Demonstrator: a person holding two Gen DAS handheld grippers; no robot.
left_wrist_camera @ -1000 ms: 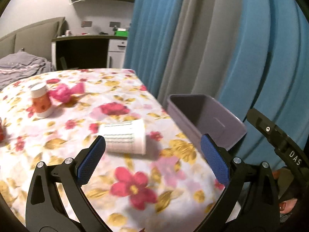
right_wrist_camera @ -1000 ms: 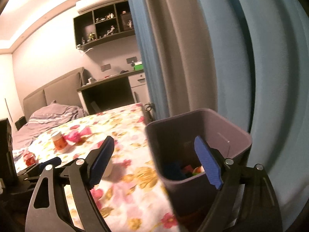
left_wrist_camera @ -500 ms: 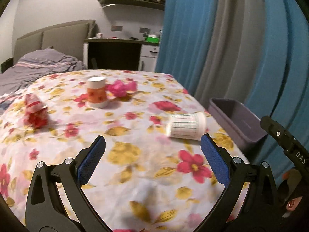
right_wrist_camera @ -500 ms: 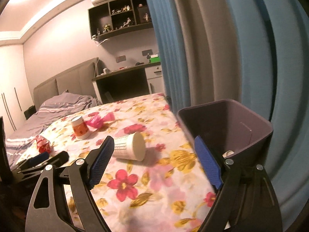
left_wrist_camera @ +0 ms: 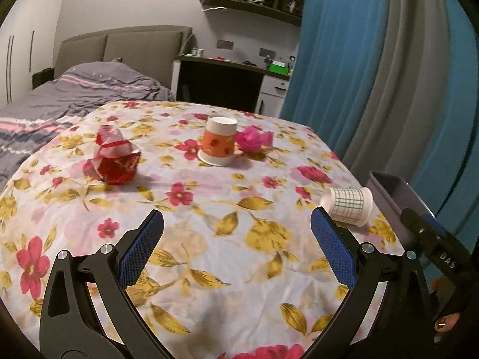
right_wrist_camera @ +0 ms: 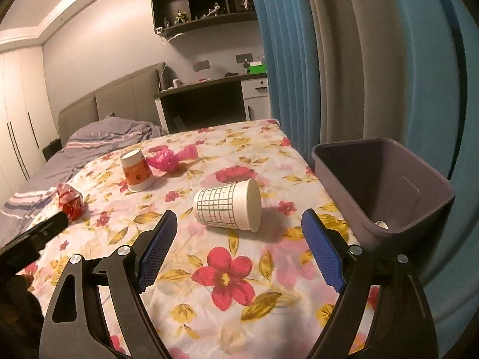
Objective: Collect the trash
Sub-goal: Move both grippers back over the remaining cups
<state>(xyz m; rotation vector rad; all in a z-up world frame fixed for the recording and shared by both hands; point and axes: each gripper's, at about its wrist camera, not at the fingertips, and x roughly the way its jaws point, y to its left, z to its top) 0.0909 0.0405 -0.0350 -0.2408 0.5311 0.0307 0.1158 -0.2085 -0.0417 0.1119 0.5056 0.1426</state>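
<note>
Left claw spread wide, nothing between its blue pads, hovering over the flowered desk. Right claw likewise wide open and empty, over the same cloth.

Nearest trash: white grid-print paper cup on its side, just ahead of the right claw, mouth toward the bin; in the left view it lies at the desk's right edge.

Purple bin sits at the desk's right edge, near the grid cup, open top. Inside, only a small pale round item shows at the bottom; rest of the contents hidden.

Farther: crumpled red wrapper at left. Orange dotted paper cup upside down mid-desk, with a pink crumpled wrapper just beside it.
</note>
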